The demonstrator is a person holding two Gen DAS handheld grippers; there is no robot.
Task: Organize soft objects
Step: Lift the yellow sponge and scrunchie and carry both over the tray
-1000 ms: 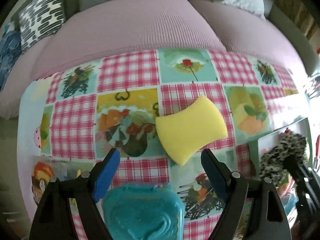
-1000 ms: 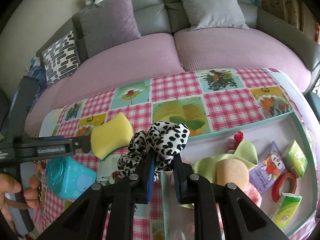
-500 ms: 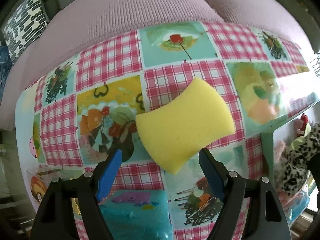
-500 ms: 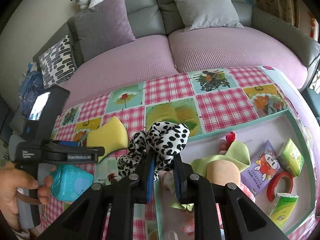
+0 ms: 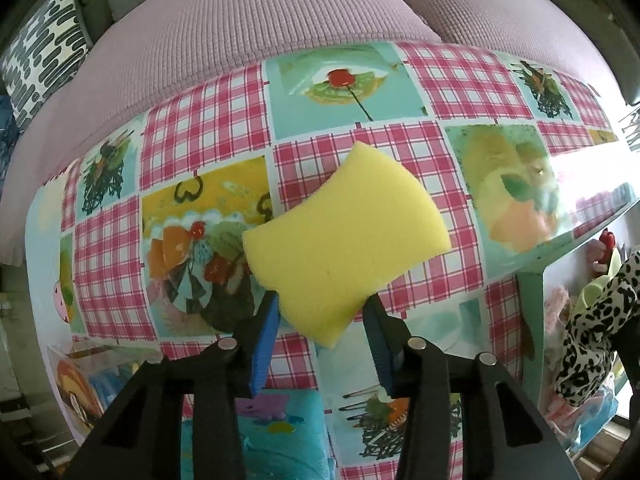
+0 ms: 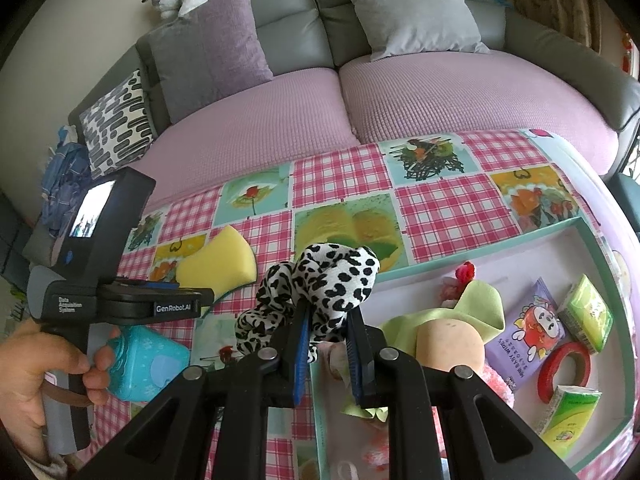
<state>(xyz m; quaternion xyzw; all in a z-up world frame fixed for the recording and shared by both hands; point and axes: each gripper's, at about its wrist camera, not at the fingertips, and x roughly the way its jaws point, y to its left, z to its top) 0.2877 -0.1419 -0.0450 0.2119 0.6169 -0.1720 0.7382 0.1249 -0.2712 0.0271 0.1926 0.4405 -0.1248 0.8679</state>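
My left gripper point(image 5: 322, 324) is shut on the near corner of a yellow sponge point(image 5: 344, 240) on the patchwork tablecloth; the sponge also shows in the right wrist view point(image 6: 218, 266). My right gripper point(image 6: 328, 332) is shut on a black-and-white spotted plush toy point(image 6: 332, 276), held above the left edge of the teal-rimmed tray point(image 6: 480, 246). The plush toy also shows at the right edge of the left wrist view point(image 5: 592, 332).
The tray holds a green and peach plush point(image 6: 452, 320), a wipes pack point(image 6: 532, 332), a red ring point(image 6: 564, 364) and green packets point(image 6: 586, 306). A teal box point(image 6: 148, 360) sits near the left gripper. A sofa with pink cushions point(image 6: 440, 92) lies behind the table.
My left gripper moved forward and closed on the yellow sponge's near corner. My right gripper kept holding the spotted plush and shifted slightly toward the tray.
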